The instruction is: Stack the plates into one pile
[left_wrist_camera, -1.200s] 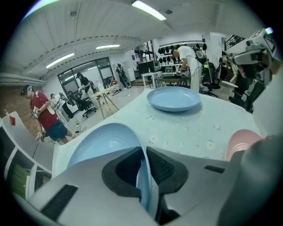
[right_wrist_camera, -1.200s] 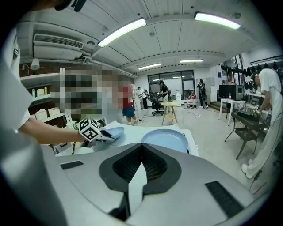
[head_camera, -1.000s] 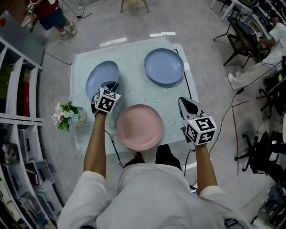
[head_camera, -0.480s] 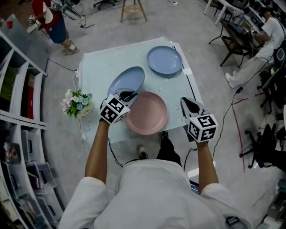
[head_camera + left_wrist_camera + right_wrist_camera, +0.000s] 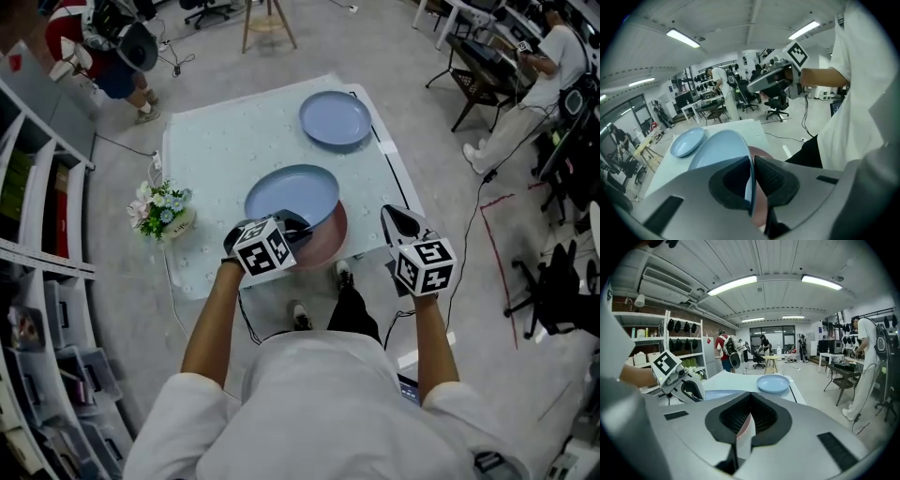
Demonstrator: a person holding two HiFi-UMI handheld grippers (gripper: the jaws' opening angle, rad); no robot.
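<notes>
My left gripper (image 5: 298,228) is shut on the near rim of a light blue plate (image 5: 291,194) and holds it tilted over the pink plate (image 5: 330,242), which lies at the table's near edge and is largely covered. In the left gripper view the pads (image 5: 771,176) pinch that plate's (image 5: 717,150) thin rim. A second blue plate (image 5: 335,118) lies flat at the far right corner, also seen in the right gripper view (image 5: 773,383). My right gripper (image 5: 392,216) hovers shut and holding nothing beside the table's right edge, apart from the plates.
The table (image 5: 216,150) carries a pale patterned cloth. A small vase of flowers (image 5: 159,211) stands at its left edge. Shelving (image 5: 37,234) runs along the left. A wooden stool (image 5: 262,19), people, office chairs and floor cables surround the table.
My left gripper has carried the light blue plate from the table's far left rightward and nearer, over the pink plate. The right gripper has stayed beside the table's right edge.
</notes>
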